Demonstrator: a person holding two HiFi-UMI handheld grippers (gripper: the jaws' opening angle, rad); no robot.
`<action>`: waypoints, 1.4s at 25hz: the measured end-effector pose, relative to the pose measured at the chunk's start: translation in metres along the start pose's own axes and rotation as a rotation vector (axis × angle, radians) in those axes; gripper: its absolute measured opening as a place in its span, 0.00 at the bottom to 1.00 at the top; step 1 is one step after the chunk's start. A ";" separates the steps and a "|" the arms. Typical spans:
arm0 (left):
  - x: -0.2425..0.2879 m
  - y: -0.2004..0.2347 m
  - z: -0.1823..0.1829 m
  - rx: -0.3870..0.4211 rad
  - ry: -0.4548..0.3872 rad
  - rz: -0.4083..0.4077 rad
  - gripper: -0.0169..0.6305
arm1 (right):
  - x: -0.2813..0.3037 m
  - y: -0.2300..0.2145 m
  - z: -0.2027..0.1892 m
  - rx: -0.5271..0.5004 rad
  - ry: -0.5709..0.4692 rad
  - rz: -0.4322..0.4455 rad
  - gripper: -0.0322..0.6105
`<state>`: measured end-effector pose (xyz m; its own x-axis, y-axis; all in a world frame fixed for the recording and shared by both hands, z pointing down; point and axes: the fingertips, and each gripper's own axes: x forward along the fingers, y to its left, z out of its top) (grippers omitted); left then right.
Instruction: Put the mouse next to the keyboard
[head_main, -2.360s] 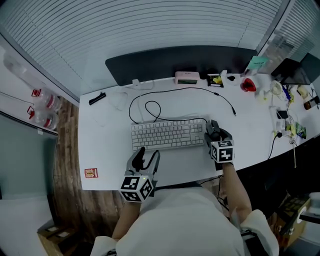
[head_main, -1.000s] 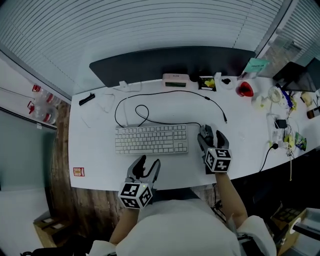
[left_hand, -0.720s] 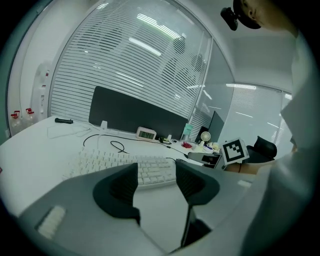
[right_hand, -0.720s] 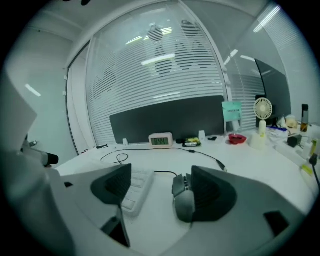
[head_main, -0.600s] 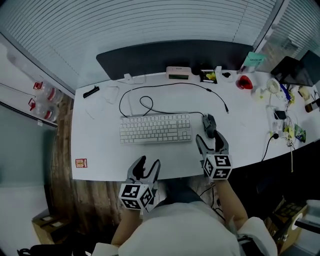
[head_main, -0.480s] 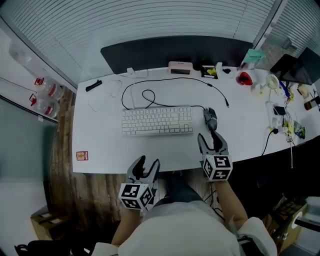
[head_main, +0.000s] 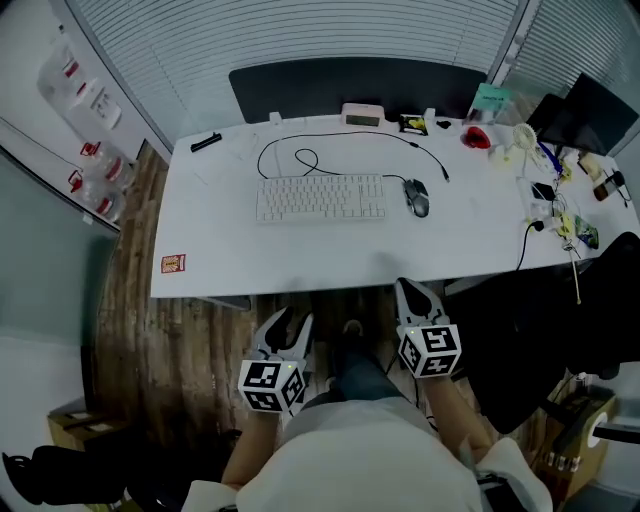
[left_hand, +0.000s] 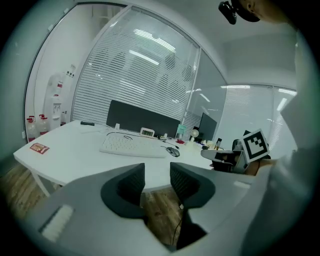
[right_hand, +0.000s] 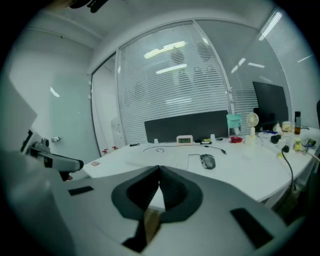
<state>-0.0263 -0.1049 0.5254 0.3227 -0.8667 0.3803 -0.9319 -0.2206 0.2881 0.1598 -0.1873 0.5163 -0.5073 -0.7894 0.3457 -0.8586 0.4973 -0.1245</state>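
The dark mouse (head_main: 416, 197) lies on the white desk (head_main: 220, 250) just right of the white keyboard (head_main: 321, 197), its cable running back behind the keyboard. Both grippers hang off the desk's front edge, over the floor near the person's body. My left gripper (head_main: 291, 322) is open with nothing between its jaws, which are closing. My right gripper (head_main: 412, 292) is shut and empty. In the left gripper view the keyboard (left_hand: 131, 145) and mouse (left_hand: 173, 152) sit far beyond the jaws (left_hand: 157, 176). The right gripper view shows the mouse (right_hand: 207, 160) well ahead of the closed tips (right_hand: 159, 172).
A black screen panel (head_main: 350, 85) lines the desk's back edge, with a small clock (head_main: 362, 114) and a black cable (head_main: 300, 160) before it. Clutter, a red cup (head_main: 474, 137) and a fan (head_main: 524, 138) fill the right end. Wooden floor (head_main: 190, 340) lies below the grippers.
The right gripper has drawn back off the desk from the mouse and shut its jaws. The left gripper's jaws have narrowed. The person has backed away, so the desk sits farther off.
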 end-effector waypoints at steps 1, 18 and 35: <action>-0.009 -0.004 -0.002 0.003 -0.009 0.006 0.27 | -0.010 0.009 -0.001 -0.004 -0.005 0.017 0.05; -0.110 -0.048 -0.025 0.013 -0.126 0.040 0.04 | -0.121 0.112 -0.009 -0.106 -0.092 0.233 0.05; -0.115 -0.071 -0.026 0.058 -0.107 0.014 0.04 | -0.147 0.104 -0.006 -0.083 -0.139 0.185 0.05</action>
<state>0.0072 0.0225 0.4838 0.2934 -0.9120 0.2867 -0.9451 -0.2314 0.2309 0.1451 -0.0172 0.4584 -0.6653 -0.7216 0.1918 -0.7443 0.6611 -0.0947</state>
